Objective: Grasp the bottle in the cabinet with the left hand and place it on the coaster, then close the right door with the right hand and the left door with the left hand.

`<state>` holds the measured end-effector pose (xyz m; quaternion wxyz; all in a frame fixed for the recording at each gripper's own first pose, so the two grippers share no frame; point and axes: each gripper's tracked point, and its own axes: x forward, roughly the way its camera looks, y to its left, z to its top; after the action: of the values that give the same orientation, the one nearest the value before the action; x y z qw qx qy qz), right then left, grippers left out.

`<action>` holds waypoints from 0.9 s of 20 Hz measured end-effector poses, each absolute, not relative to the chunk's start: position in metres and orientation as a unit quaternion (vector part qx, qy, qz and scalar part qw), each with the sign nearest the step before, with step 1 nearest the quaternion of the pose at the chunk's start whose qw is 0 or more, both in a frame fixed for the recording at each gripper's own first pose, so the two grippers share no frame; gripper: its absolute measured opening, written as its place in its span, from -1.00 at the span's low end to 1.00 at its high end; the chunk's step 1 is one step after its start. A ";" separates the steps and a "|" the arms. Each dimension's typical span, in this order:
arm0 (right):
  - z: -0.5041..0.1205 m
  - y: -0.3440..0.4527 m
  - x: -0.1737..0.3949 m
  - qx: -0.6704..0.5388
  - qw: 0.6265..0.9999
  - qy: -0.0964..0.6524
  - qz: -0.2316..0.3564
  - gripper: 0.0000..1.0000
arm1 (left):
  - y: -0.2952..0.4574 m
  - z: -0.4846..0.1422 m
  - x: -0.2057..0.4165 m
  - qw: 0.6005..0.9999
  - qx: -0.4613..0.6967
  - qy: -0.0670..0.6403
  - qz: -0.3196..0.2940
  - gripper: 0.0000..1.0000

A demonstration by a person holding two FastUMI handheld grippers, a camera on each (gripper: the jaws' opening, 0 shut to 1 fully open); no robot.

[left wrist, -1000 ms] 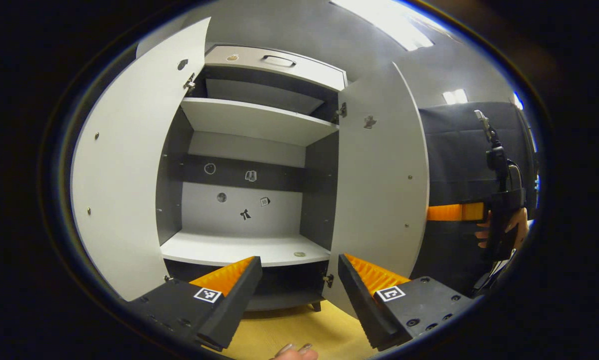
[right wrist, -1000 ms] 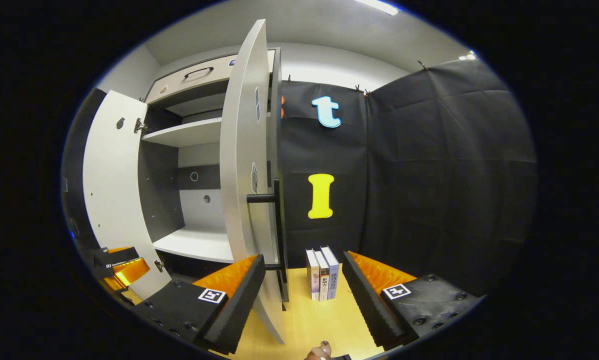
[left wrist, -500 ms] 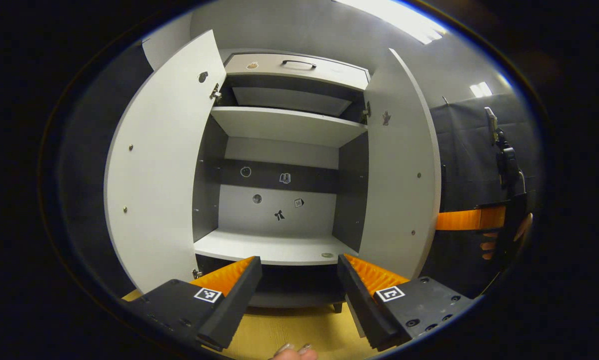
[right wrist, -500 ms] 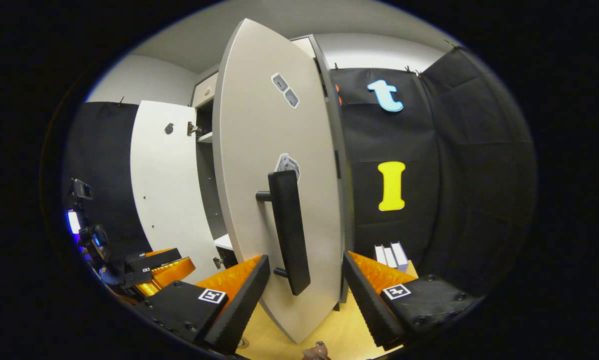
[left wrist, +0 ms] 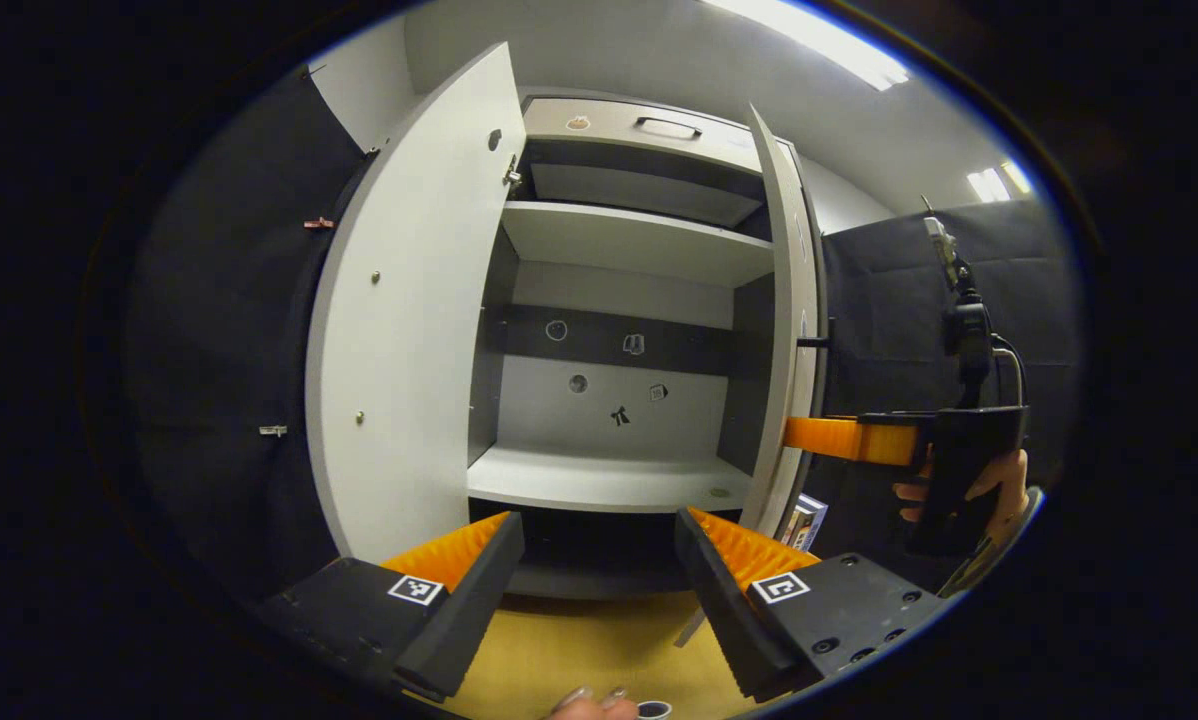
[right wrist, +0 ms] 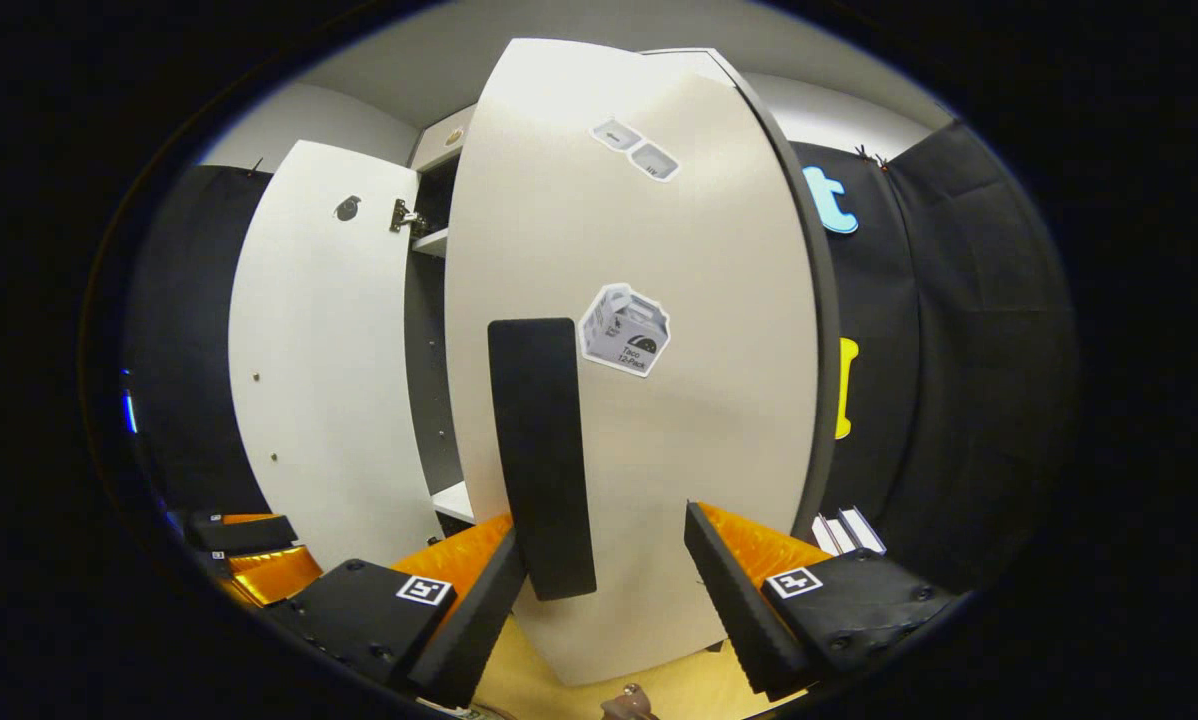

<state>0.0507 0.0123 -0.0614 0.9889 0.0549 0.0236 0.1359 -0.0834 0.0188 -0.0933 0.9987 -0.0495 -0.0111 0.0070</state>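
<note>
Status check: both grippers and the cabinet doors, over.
Left gripper open, facing the bare cabinet shelf. Right gripper open against the right door, its handle between the fingers. Left door wide open.

Our left gripper (left wrist: 599, 585) and right gripper (right wrist: 604, 600) look alike: two wedge-shaped fingers with ribbed inner pads on black blocks, each block carrying a square black-and-white marker and small round screws. At three o'clock in the left gripper view, a black cable (left wrist: 1011, 355) loops above the right gripper's black handle (left wrist: 959, 470).
</note>
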 end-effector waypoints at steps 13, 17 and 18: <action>-0.059 0.048 0.126 0.040 0.999 -0.010 0.034 0.93 | 0.091 -0.097 -0.106 0.998 -0.047 -0.014 0.039 0.90; -0.061 0.050 0.147 0.045 0.999 -0.014 0.008 0.94 | 0.090 -0.096 -0.107 0.998 -0.045 -0.014 0.042 0.90; -0.060 0.051 0.148 0.038 0.999 -0.017 0.002 0.93 | 0.090 -0.096 -0.107 0.998 -0.048 -0.016 0.043 0.90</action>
<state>0.1484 0.0507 -0.0603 0.9991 0.0382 -0.0170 0.0015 -0.1067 0.0901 -0.0962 0.9978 -0.0476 -0.0155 0.0429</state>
